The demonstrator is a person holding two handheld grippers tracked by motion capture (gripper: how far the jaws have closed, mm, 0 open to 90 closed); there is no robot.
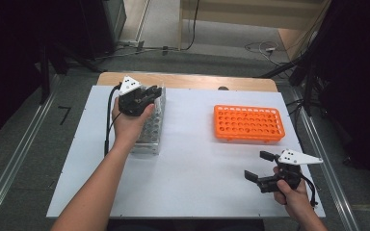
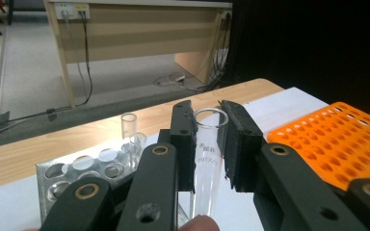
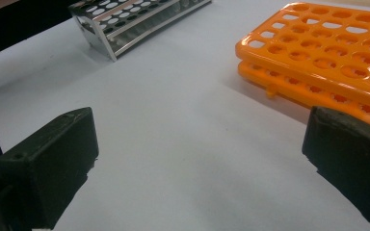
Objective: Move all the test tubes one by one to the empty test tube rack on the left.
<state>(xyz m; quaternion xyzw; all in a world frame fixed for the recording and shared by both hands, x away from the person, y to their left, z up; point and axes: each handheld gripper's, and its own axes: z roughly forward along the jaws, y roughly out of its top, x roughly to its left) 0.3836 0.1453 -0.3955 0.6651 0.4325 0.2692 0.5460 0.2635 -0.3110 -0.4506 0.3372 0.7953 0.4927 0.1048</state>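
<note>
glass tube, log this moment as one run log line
left gripper shut on glass tube | above metal rack | right gripper open, idle | orange rack empty

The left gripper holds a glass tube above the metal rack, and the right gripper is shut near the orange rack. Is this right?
Not fully. The right gripper is open: the right gripper view shows its jaws standing wide apart over bare white table, holding nothing. The rest holds: the left gripper has its jaws around a glass tube above the metal rack, and the orange rack lies near the right gripper.
</note>
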